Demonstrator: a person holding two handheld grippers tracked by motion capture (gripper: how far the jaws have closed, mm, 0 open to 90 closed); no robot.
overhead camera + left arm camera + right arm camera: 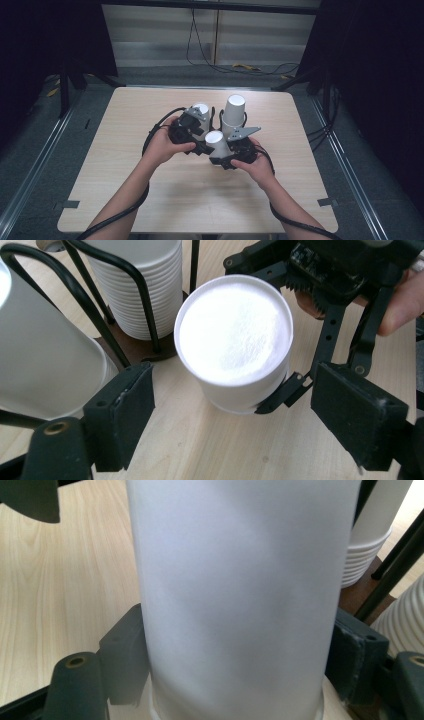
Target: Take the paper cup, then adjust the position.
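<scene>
- The table (125,190) is a pale wood-grain laminate with rounded corners, matt and bare towards the person's side.
- A single white paper cup (215,143) sits upside down near the table's middle, between the two hands. Its flat round base faces up, ringed by a slightly raised rim, and its wall is smooth and unmarked.
- In the right gripper view the cup's wall (240,595) rises as a plain, faintly shaded white cylinder.
- The right gripper (227,159) holds that cup: its two black, blocky jaws press against opposite sides of the wall, low down near the table.
- The left gripper (192,142) has its jaws spread wide, one flat matt pad (122,412) standing to each side of the cup and clear of it.
- Just behind stand two stacks of inverted white cups, their nested rims forming fine ridges: a tall stack (233,113) and a shorter stack (200,112).
- The stacks rest in a holder (135,347) with a dark brown base and thin, bent black wire rods.
</scene>
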